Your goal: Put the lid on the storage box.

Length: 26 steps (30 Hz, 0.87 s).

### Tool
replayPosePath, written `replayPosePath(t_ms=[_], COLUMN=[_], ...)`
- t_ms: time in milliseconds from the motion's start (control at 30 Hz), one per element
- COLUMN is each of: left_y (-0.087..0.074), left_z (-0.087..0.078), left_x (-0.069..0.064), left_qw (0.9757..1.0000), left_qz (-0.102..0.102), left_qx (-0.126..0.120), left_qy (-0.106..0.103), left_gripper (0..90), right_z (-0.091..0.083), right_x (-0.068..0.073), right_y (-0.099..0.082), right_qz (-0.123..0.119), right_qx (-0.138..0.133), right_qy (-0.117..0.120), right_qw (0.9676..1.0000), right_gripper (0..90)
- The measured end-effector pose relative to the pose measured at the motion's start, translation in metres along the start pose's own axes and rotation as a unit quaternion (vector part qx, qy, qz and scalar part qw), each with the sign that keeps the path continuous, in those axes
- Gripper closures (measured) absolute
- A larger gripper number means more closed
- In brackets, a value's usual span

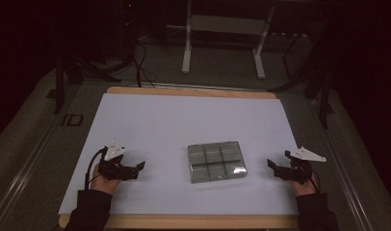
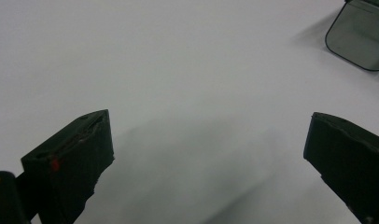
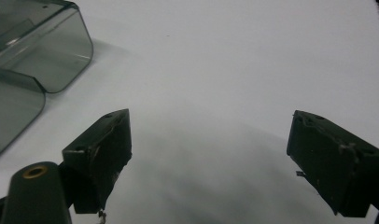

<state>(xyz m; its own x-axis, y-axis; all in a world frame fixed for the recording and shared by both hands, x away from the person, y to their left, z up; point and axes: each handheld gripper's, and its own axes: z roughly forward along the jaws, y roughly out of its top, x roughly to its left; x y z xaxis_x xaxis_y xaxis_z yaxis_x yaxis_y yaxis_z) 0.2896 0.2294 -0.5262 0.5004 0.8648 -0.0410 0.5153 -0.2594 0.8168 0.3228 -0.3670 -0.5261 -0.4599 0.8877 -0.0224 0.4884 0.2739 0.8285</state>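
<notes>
The six-compartment clear tray (image 1: 216, 161) sits near the white table (image 1: 150, 120)'s front edge, flanked by left gripper (image 1: 137, 169) and right gripper (image 1: 273, 166), jaws spread, likely poised to grasp opposite ends.

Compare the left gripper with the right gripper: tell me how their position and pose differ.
The left gripper sits at the tray's left, pointing right; the right gripper sits at its right, pointing left. The left gripper lies farther from the tray than the right gripper; in the left gripper view only a tray corner shows, while the right gripper view has the tray wall close. Both have jaws spread wide, holding nothing, over the white sheet.
</notes>
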Motion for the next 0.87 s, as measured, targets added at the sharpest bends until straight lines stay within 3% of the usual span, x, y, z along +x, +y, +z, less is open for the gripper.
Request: replayPosePath(t_ms=[233,500,633,867], left_y=[-0.012,-0.023,-0.025,-0.025], left_z=[-0.01,-0.012,-0.014,-0.014], left_x=[0.003,0.004,0.005,0.007], left_qw=[0.9998,0.999,0.9983,0.9982], left_qz=[0.0,-0.015,-0.021,-0.031], left_qx=[-0.008,-0.028,-0.04,-0.041], left_qy=[0.02,0.032,0.036,0.03], left_gripper=[2.1,2.1,2.1,2.1], right_z=[-0.005,-0.006,-0.007,-0.007], right_x=[-0.001,-0.001,0.001,-0.001], right_y=[-0.006,-0.01,-0.01,-0.011], right_qz=[0.004,0.007,0.002,0.009], right_qx=[0.0,-0.005,-0.011,-0.013], right_qy=[-0.006,-0.019,-0.03,-0.027], right_qw=[1.0,0.9998,0.9995,0.9995], right_gripper=[13.9,14.2,14.4,14.5])
